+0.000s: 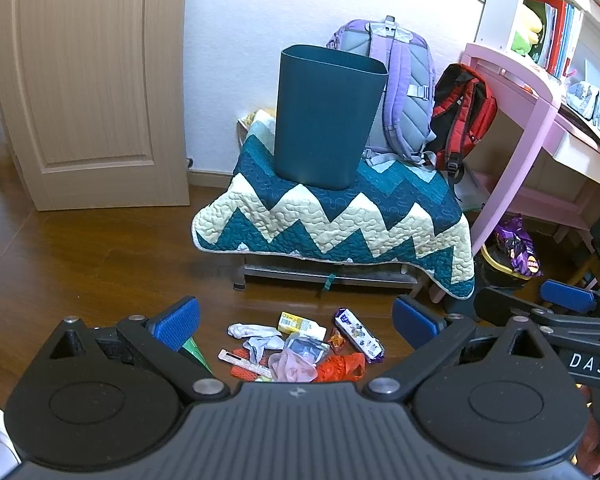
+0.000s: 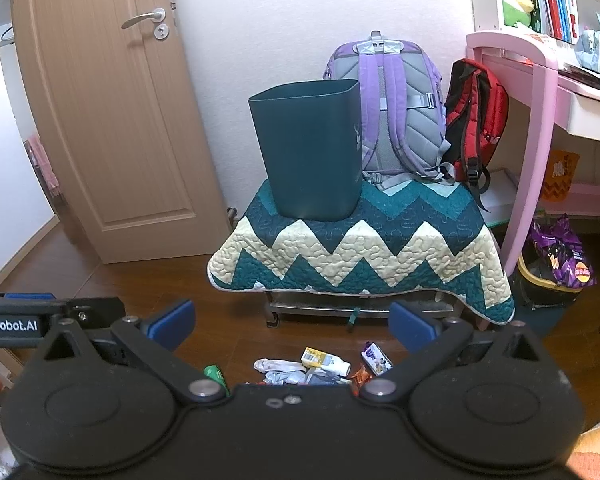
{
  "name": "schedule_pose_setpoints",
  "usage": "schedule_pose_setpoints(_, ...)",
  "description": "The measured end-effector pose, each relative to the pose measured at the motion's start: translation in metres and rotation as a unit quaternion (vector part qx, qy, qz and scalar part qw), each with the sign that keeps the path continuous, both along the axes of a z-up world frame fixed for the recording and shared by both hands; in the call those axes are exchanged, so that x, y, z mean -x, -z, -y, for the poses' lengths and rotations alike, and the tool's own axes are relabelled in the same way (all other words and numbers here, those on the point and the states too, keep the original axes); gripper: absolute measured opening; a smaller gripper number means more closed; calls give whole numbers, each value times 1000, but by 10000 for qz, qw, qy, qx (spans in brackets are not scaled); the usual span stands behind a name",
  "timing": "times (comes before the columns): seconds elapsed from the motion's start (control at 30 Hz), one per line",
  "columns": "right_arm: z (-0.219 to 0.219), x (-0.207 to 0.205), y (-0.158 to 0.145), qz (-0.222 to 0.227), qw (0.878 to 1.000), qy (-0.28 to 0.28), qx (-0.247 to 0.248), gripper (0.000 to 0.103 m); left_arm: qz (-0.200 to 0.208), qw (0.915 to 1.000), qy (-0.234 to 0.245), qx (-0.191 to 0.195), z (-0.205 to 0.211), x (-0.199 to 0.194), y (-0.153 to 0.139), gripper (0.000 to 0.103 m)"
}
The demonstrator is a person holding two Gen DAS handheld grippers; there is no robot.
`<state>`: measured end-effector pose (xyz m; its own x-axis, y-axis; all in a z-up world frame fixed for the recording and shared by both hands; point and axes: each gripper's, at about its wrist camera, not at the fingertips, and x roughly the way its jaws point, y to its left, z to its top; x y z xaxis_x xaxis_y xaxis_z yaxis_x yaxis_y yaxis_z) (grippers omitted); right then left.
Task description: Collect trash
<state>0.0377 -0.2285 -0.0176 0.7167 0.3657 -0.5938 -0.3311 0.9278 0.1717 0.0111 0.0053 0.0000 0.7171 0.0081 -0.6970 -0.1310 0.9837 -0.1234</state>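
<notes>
A pile of trash (image 1: 300, 350) lies on the wooden floor in front of a low stool: white crumpled tissue (image 1: 252, 330), a small yellow carton (image 1: 300, 324), a purple wrapper (image 1: 358, 334), an orange net bag (image 1: 340, 366) and a pink plastic bag (image 1: 292, 366). A dark teal bin (image 1: 326, 116) stands upright on the quilt-covered stool (image 1: 340, 220). My left gripper (image 1: 296, 320) hangs open above the pile, holding nothing. My right gripper (image 2: 292, 324) is open too, above the same trash (image 2: 320, 366), with the bin (image 2: 310, 148) ahead.
A purple backpack (image 1: 396, 84) and a red backpack (image 1: 464, 116) lean behind the bin. A pink desk (image 1: 532, 92) stands at right, with a purple snack bag (image 1: 518, 246) in a basket under it. A beige door (image 1: 88, 80) is at left. The right gripper's body (image 1: 560, 316) shows at right.
</notes>
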Motion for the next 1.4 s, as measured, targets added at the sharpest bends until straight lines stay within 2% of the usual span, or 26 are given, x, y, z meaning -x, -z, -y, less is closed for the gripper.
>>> schedule_pose_setpoints(0.43,-9,-20,13,-187,9998,-17,107,103,-157,9999,21,41,-5,-21,12,103)
schedule_pose_setpoints(0.87,-25,-62,30,-359,9988,-150,286,103,-400,9992,6,47,-18,-67,33,103)
schedule_pose_setpoints(1.1,-23,-115,56,-658,9976,18,200,103,-613,9979,-196,18,-37,-112,61,103)
schedule_pose_setpoints(1.2,-17,-146,72,-821,9963,185,152,103,-783,9965,-250,171,-53,-132,80,103)
schedule_pose_setpoints(1.4,-8,-200,107,-1010,9942,315,206,103,-1053,9929,-516,202,-85,-173,119,103)
